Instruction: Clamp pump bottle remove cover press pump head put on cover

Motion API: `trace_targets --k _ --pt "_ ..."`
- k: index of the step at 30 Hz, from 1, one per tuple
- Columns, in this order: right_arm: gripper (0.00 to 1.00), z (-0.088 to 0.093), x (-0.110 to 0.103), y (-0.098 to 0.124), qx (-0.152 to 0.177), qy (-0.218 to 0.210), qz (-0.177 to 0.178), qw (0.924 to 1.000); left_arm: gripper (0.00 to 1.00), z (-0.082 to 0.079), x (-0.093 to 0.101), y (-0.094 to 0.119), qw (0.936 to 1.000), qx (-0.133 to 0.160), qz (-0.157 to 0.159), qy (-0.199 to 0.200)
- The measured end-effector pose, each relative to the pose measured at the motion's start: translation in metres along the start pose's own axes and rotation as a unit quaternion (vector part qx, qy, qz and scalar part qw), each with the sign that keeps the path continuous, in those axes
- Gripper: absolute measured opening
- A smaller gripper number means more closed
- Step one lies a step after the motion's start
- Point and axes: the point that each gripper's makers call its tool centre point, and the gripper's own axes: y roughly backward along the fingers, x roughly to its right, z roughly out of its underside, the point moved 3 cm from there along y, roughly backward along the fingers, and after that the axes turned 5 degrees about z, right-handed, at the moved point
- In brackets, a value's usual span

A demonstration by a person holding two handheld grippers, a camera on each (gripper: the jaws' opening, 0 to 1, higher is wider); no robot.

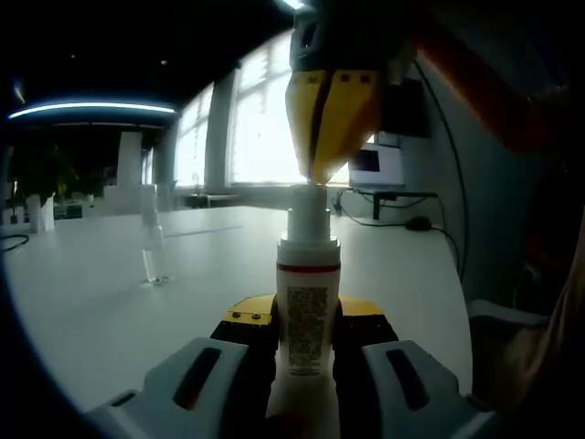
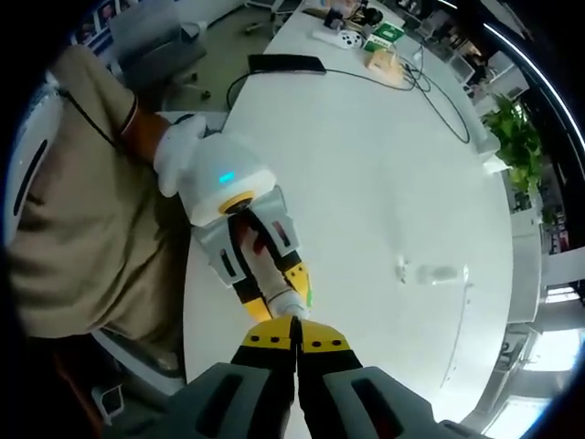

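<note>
So our left gripper has its jaws closed snug on the body of the pump bottle, holding it upright over the white table, label facing us; our right gripper comes down from above with its yellow jaws pinched together, tips right on the pump head, so it looks like the pressing step to us; in the right gripper view we see the left gripper from above, bottle sticking out of it, a person's gloved hand behind it. The bottle seems like light, stiff plastic, smooth and a bit slippery, so we'd grab mid-body on the label like now and push straight down the neck or it'll tip in the jaws. Further out, the clear cover stands well apart on the table, small, probably slick and easy to knock over; beyond that windows and a monitor.
</note>
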Motion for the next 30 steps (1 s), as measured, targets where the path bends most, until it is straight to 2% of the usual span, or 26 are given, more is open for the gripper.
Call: trace_targets --k 23,30 --pt "0.00 0.0015 0.0000 0.0011 -0.001 0.005 -0.002 1.0000 0.14 -0.0011 0.0008 -0.0008 1.0000 0.000 -0.001 0.000" --pt "0.00 0.0025 -0.0021 -0.0018 -0.004 -0.004 -0.013 0.9999 0.14 -0.0012 0.0010 -0.0008 1.0000 0.000 -0.001 -0.001"
